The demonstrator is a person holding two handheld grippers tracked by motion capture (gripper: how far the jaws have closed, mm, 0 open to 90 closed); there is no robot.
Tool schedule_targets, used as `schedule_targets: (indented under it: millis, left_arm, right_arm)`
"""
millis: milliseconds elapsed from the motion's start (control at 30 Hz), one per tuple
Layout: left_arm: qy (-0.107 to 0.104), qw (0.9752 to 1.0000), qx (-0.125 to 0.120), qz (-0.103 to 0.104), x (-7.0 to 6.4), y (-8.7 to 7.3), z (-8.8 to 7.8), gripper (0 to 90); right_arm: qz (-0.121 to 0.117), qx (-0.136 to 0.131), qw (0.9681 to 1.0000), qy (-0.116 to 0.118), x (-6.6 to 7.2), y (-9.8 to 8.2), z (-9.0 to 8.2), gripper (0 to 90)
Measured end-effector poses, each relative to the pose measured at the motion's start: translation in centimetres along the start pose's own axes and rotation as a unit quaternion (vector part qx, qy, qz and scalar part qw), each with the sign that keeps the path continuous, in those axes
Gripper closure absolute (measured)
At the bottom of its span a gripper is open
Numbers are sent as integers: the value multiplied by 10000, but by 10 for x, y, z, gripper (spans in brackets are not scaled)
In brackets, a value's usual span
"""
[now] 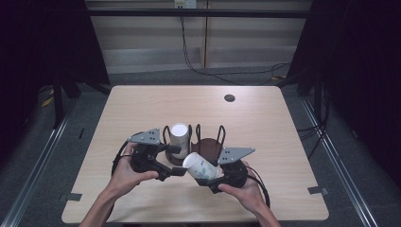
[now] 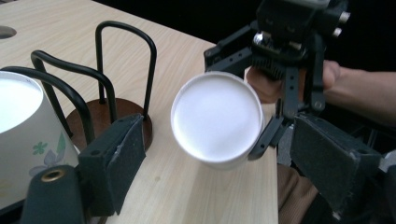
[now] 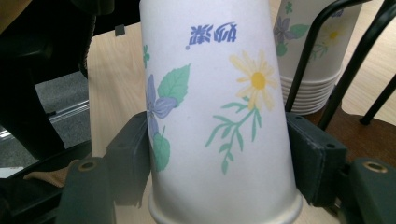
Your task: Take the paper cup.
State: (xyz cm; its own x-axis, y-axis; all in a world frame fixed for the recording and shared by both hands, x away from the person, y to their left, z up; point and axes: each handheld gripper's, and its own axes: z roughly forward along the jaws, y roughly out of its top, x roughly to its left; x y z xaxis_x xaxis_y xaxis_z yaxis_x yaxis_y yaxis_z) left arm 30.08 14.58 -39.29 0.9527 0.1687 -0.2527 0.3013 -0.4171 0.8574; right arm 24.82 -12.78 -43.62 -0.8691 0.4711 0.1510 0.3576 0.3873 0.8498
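While the right gripper pinches one paper cup by its sides, tipped bottom-first toward the left gripper just in front of the rack, the left jaws stand spread, clear of it. Stack — upside down in the rack's left bay; right bay empty. Step, by judgement: cup just separated, passed to the right. Next — swing it over the empty bay, lower between the wires.
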Motion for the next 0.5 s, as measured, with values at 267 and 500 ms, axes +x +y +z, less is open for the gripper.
schedule_targets:
  millis: [267, 500]
  left_arm:
    - [8, 9999, 118, 85, -2, 0, 4, 199]
    - [169, 9990, 196, 353, -6, 3, 8, 209]
  right_arm:
    - [-48, 185, 9998, -24, -4, 3, -5, 309]
    - [-135, 430, 9990, -35, -6, 5, -12, 310]
